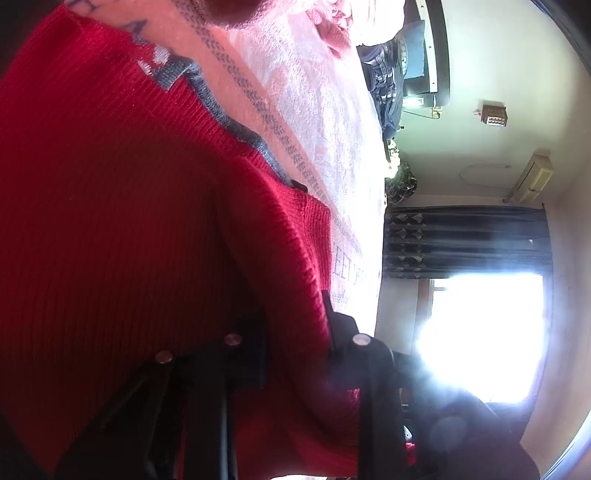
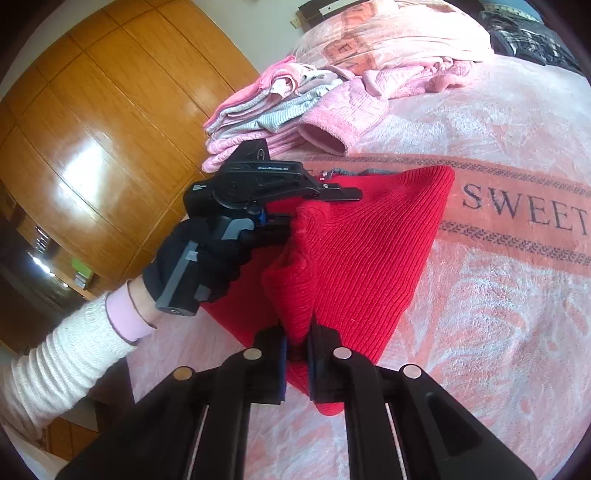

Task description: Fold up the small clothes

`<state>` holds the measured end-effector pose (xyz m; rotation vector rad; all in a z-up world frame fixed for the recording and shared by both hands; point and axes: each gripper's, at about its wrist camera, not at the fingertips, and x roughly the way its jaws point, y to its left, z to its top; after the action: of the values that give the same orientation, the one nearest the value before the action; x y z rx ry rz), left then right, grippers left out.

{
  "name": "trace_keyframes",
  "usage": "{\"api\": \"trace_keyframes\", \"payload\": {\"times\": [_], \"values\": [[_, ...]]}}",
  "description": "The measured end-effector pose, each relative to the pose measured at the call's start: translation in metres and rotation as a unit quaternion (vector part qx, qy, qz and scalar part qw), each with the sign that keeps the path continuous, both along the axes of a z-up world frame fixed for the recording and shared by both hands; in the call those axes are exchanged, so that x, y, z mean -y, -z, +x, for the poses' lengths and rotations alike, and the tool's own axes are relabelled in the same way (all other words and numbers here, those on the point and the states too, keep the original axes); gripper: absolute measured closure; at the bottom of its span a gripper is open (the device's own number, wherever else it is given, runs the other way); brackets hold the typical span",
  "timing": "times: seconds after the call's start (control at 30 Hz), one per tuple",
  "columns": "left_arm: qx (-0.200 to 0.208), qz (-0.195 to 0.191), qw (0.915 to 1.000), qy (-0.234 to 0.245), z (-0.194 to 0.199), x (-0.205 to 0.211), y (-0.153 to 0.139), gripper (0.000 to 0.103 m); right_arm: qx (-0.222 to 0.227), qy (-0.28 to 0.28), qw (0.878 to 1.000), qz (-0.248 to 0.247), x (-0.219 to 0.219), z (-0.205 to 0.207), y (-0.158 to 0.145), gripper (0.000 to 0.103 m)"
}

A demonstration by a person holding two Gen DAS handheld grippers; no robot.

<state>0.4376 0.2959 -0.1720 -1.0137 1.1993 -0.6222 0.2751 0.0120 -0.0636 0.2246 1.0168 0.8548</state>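
**One red sweater, two grippers pinching it**

One red ribbed sweater (image 2: 354, 236) is lying on the pink "SWEET" blanket (image 2: 498, 288). The right gripper (image 2: 297, 354) is pinching its near fold; the left gripper (image 2: 317, 206) is clamping its far edge. One stack of folded clothes (image 2: 280, 107) is sitting behind, beside a wooden wardrobe (image 2: 110, 122).

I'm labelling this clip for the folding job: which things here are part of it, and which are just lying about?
In the job:
red knit
left gripper, shut on it
right gripper, shut on it
folded stack

Lying about:
pink blanket underneath
dark plaid clothes
wardrobe
curtain
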Motion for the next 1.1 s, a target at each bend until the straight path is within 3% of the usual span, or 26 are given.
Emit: {"api": "trace_keyframes", "payload": {"times": [0.17, 0.33, 0.6, 0.83, 1.1], "values": [[0.067, 0.014, 0.9977, 0.008, -0.011, -0.005, -0.023, 0.088, -0.003, -0.006, 1.000, 0.018, -0.008, -0.003, -0.001, 0.095], [0.105, 0.030, 0.9939, 0.011, -0.020, -0.018, -0.048, 0.088, -0.004, -0.023, 0.999, 0.031, -0.029, -0.009, -0.004, 0.095], [0.166, 0.052, 0.9848, -0.002, -0.044, -0.074, -0.090, 0.088, -0.010, -0.056, 0.996, 0.072, -0.083, -0.013, -0.012, 0.095], [0.183, 0.074, 0.9797, -0.033, -0.059, -0.135, -0.104, 0.088, -0.003, -0.091, 0.994, 0.062, -0.151, -0.018, -0.017, 0.095], [0.161, 0.088, 0.9810, -0.063, -0.074, -0.191, -0.072, 0.088, -0.015, -0.124, 0.992, 0.009, -0.211, -0.022, 0.009, 0.095]]}}
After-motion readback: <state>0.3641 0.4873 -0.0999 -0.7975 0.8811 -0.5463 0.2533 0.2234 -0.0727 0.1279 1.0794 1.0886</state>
